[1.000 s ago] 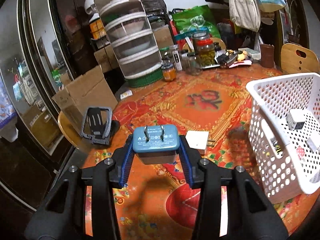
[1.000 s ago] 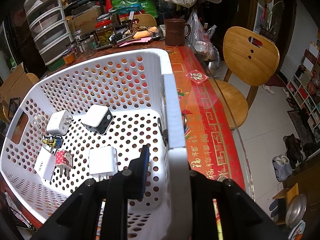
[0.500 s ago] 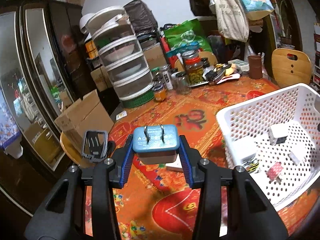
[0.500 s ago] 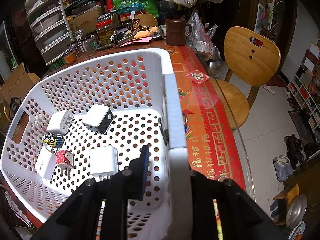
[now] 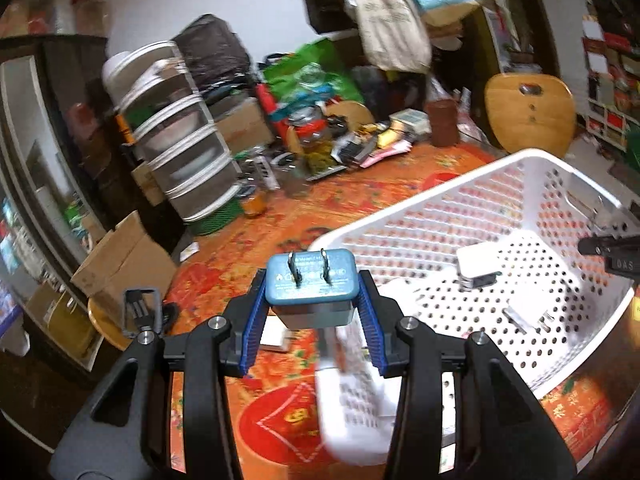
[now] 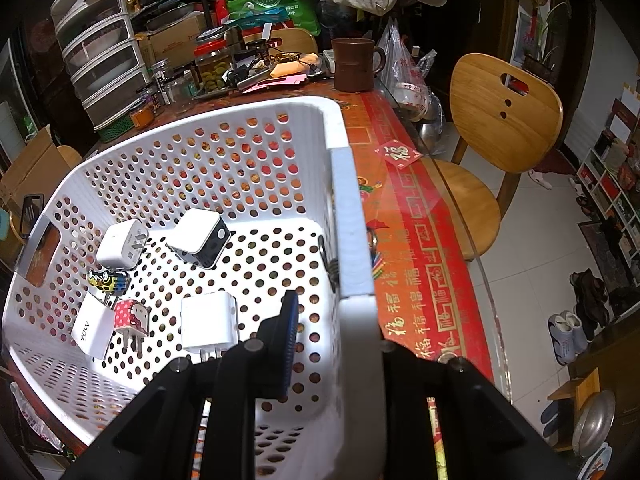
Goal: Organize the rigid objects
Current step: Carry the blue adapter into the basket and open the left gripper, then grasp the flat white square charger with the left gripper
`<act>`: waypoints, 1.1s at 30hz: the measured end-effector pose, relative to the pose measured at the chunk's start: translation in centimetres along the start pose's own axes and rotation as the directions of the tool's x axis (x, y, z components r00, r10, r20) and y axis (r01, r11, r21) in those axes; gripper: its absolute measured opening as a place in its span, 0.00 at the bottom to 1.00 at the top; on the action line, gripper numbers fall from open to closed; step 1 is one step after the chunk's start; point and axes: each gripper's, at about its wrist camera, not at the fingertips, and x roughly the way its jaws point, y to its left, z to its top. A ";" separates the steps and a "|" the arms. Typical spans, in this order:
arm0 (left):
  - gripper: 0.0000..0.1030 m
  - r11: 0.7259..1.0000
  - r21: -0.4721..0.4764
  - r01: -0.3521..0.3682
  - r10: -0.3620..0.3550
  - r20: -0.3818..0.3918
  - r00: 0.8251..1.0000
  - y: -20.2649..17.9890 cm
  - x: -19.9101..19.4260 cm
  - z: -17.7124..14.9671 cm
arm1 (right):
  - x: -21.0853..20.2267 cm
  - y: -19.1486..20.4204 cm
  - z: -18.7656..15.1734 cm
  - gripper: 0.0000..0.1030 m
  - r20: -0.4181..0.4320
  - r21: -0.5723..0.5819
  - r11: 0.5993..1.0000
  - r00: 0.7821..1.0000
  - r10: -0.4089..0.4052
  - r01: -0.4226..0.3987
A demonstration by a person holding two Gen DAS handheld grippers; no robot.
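1. Over the last second the left gripper (image 5: 311,312) had swung toward the white basket (image 5: 420,216). The basket had sat at the right edge of the left wrist view and now filled that view from 1 to 4 o'clock, its near corner under the gripper. The white adapter (image 5: 276,334) left on the tablecloth had slipped almost wholly behind the load.

2. By my reading the carry was nearly done; what remained was to bring the load past the rim and let go.

3. The left gripper was clamped on the blue charger (image 5: 310,282), pads on its two sides, prongs pointing up, dead centre between the fingers.

4. The right gripper (image 6: 332,340) had not shifted. It was closed on the basket's side wall (image 6: 352,240), one blue pad inside, steadying it.

5. In the right wrist view several chargers (image 6: 206,324) already lay on the basket floor, from 8 to 11 o'clock of that gripper.
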 end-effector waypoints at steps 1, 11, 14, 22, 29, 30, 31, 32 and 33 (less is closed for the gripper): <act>0.39 1.000 0.010 0.005 -0.005 -0.004 1.000 -0.5 0.2 0.0 | 0.0 -0.1 0.0 0.20 0.001 0.000 1.000 1.000 0.000 0.000; 0.40 0.994 0.071 0.086 -0.080 -0.078 0.994 -5.3 3.0 -0.1 | 0.0 0.1 -0.1 0.20 -0.002 -0.001 1.000 1.000 0.001 -0.001; 0.40 0.993 0.054 0.105 -0.099 -0.100 0.990 -5.3 3.9 -0.2 | 0.0 0.1 -0.1 0.20 -0.002 -0.001 1.000 1.000 0.001 -0.001; 0.89 0.993 0.032 0.113 -0.112 -0.029 0.993 -3.8 2.7 -0.5 | 0.0 0.1 -0.1 0.20 -0.002 -0.001 1.000 1.000 0.001 -0.001; 1.00 0.982 -0.176 0.065 -0.045 0.115 0.992 6.9 -0.7 -1.1 | 0.2 0.2 -0.3 0.20 -0.004 -0.003 1.000 1.000 0.000 0.000; 1.00 0.975 -0.218 0.043 -0.022 0.095 0.995 9.2 0.1 -1.5 | 0.3 0.2 -0.3 0.20 -0.005 -0.002 1.000 1.000 -0.001 0.001; 0.99 0.966 -0.259 0.022 -0.006 0.062 0.998 11.3 1.3 -2.2 | 0.3 0.1 -0.4 0.20 -0.006 -0.002 1.000 1.000 -0.002 0.002; 0.99 0.960 -0.281 0.015 -0.005 0.038 0.999 12.6 2.3 -2.7 | 0.3 0.1 -0.4 0.20 -0.005 -0.002 1.000 1.000 -0.002 0.002; 0.99 0.951 -0.310 0.015 -0.015 0.001 1.000 14.0 3.9 -3.6 | 0.3 0.1 -0.4 0.20 -0.006 -0.002 1.000 1.000 -0.001 0.001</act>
